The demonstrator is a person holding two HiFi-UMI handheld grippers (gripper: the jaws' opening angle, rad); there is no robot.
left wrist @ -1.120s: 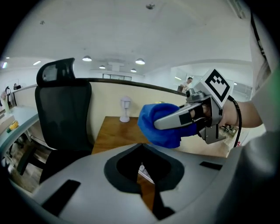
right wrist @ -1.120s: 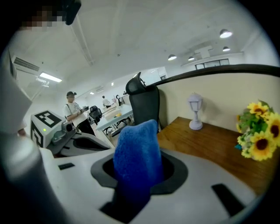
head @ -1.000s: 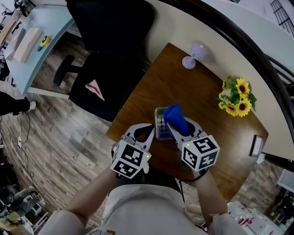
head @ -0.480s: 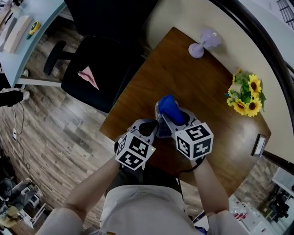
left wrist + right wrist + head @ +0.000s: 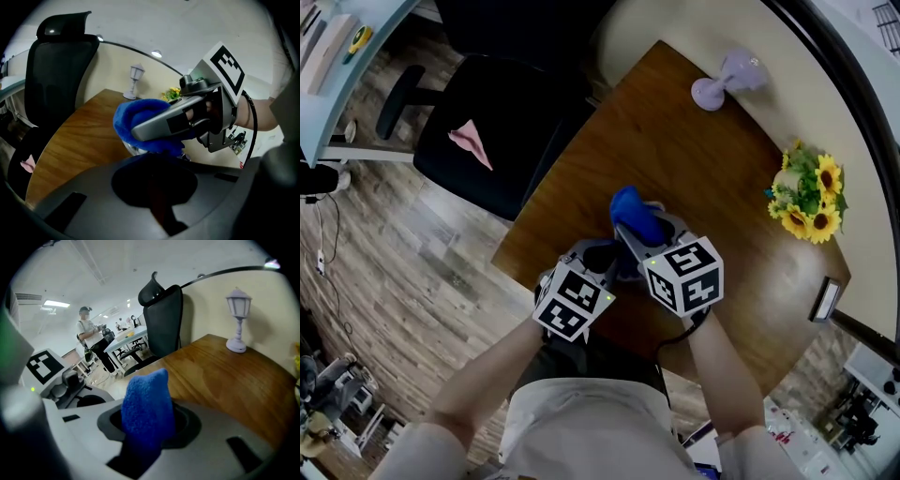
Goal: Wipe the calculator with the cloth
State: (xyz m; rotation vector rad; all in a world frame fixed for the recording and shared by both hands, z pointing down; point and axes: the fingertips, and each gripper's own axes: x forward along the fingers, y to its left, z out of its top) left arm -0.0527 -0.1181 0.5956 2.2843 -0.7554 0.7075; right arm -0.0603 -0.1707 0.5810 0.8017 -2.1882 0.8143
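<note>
A blue cloth [image 5: 630,214] sticks out of my right gripper [image 5: 642,230], which is shut on it; in the right gripper view the cloth [image 5: 147,408] rises from between the jaws. The cloth [image 5: 140,117] lies over the calculator [image 5: 132,149], of which only a shiny edge shows under it. A finger of my right gripper [image 5: 164,122] crosses the left gripper view above that edge. My left gripper [image 5: 605,251] sits just left of the cloth, its jaws close together at the calculator's near edge. In the head view the cloth and both grippers hide the calculator.
The brown table [image 5: 712,169] carries a lilac lamp [image 5: 727,80] at the back, sunflowers [image 5: 806,197] at the right and a small frame [image 5: 823,300]. A black chair [image 5: 497,122] with a pink scrap [image 5: 469,141] stands left. A person [image 5: 86,333] stands far off.
The right gripper has drawn the cloth left across the calculator, so its keys no longer show. Both grippers stand closer together. The head camera has shifted.
</note>
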